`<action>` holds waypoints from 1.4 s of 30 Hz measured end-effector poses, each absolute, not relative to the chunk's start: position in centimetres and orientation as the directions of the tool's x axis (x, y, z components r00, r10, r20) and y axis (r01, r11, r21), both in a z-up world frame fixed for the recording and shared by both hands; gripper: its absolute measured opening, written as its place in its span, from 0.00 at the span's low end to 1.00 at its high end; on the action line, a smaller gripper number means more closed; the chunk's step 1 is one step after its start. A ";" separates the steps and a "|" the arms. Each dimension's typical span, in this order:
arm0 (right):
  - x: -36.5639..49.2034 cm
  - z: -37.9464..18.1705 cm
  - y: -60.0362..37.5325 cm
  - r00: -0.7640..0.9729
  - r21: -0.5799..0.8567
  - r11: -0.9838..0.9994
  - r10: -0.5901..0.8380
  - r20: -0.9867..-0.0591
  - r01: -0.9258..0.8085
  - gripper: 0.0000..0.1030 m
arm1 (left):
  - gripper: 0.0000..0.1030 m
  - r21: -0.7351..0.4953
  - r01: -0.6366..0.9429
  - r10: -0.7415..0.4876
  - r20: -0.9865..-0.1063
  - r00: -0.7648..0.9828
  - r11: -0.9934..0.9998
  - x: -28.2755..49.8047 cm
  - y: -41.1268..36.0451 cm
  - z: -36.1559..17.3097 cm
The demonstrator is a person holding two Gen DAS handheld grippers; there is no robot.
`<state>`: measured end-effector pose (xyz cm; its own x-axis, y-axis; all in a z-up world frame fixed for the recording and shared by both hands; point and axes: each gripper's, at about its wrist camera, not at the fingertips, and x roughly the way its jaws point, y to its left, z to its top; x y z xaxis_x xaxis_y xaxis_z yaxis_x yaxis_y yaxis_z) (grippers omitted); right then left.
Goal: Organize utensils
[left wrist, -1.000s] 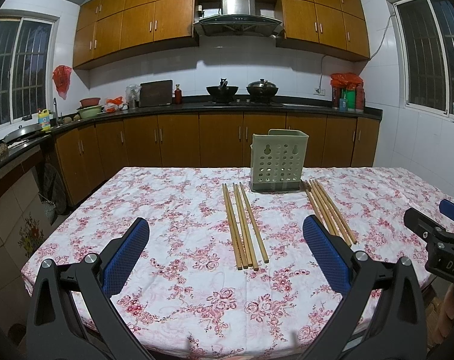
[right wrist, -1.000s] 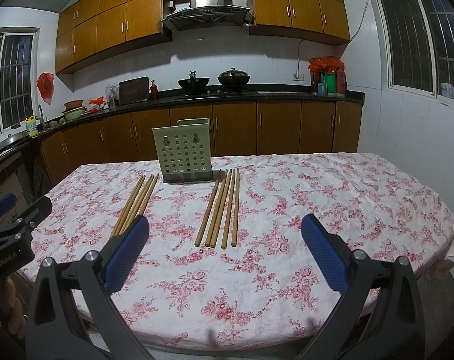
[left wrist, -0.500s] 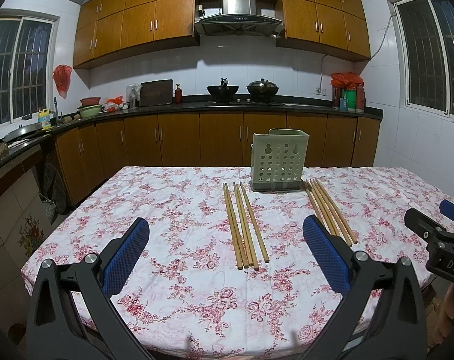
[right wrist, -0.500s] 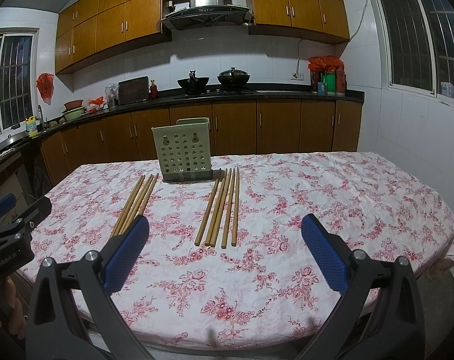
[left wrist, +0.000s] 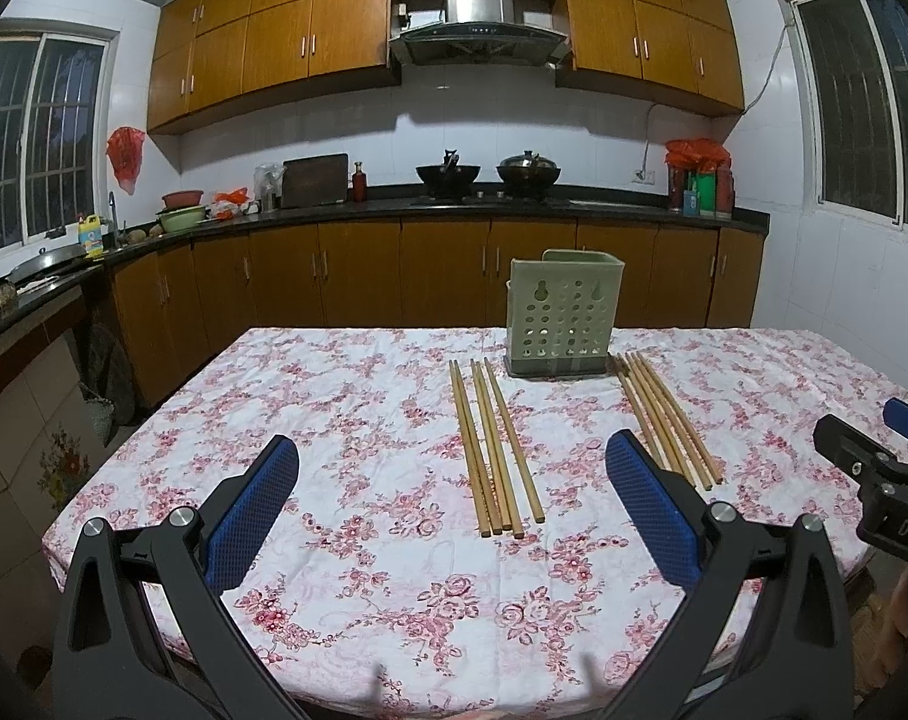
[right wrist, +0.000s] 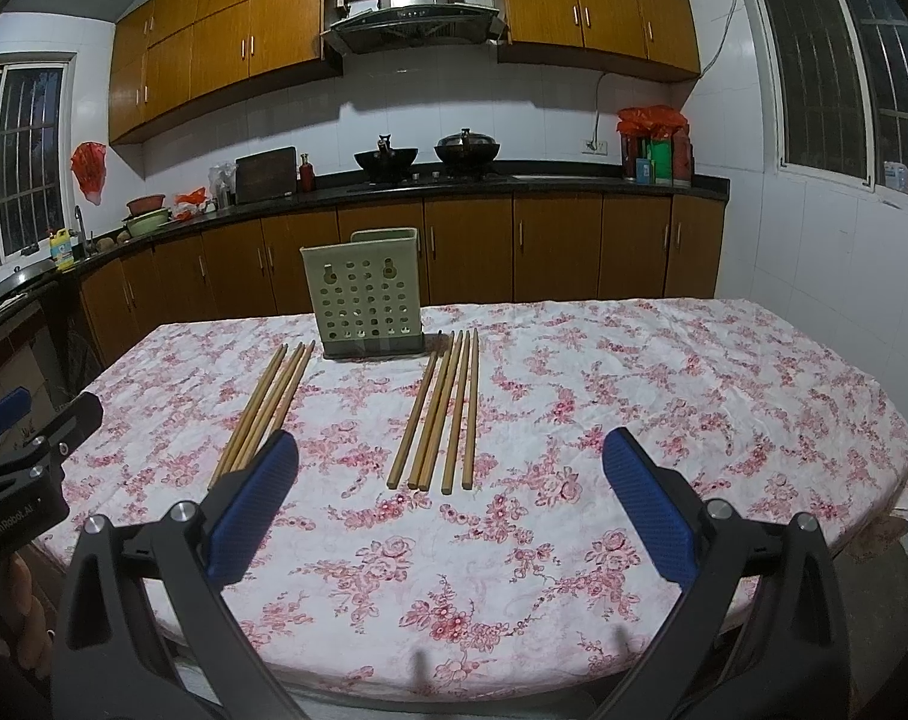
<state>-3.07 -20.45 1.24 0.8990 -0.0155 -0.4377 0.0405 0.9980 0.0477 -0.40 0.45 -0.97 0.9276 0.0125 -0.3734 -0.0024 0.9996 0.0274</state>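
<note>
While both grippers, left [left wrist: 450, 492] and right [right wrist: 449, 489], gape wide, slim wooden chopsticks [left wrist: 494, 447] flank a perforated green plastic holder [left wrist: 562, 319] on floral cloth [left wrist: 357, 420].

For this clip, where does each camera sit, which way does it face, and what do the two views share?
Left wrist: on the left hand-held gripper, open near the table edge, facing the green holder and kitchen counter; the right hand-held gripper shows at right.
Right wrist: on the right hand-held gripper, open, facing the same way; the left one shows at left.
Shared: holder, left chopsticks, right chopsticks, floral tablecloth.
</note>
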 end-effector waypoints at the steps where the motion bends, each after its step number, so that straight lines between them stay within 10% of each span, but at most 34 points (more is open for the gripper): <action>1: -2.7 1.2 -20.6 0.897 0.050 0.998 -0.014 -0.442 0.041 0.96 | 0.98 0.029 -0.003 0.014 -0.384 0.923 1.000 -0.1 0.5 -0.9; 10: 3.1 -1.2 -23.4 0.789 0.075 0.988 -0.063 -0.611 0.137 0.94 | 0.98 0.028 -0.074 0.077 -0.549 0.832 0.997 5.5 2.8 -3.2; 19: 11.0 -5.2 -25.3 0.644 0.180 0.971 0.036 -0.764 0.158 0.32 | 0.68 0.003 -0.041 0.032 -0.681 0.732 0.999 10.8 3.3 -5.7; 31: 14.2 -7.2 -24.0 0.599 0.118 0.985 0.022 -0.800 0.122 0.09 | 0.37 -0.085 0.058 -0.102 -0.752 0.651 0.995 14.7 2.1 -7.8; 42: 14.6 -7.2 -24.7 0.608 0.133 0.982 0.024 -0.794 0.136 0.09 | 0.22 -0.069 0.095 -0.112 -0.789 0.604 0.993 15.5 1.3 -9.1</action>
<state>14.60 -24.72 -7.21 0.6080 0.0237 -0.7936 0.1355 0.9818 0.1331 15.48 1.27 -9.08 0.6042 -0.1122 -0.7889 0.0947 0.9931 -0.0686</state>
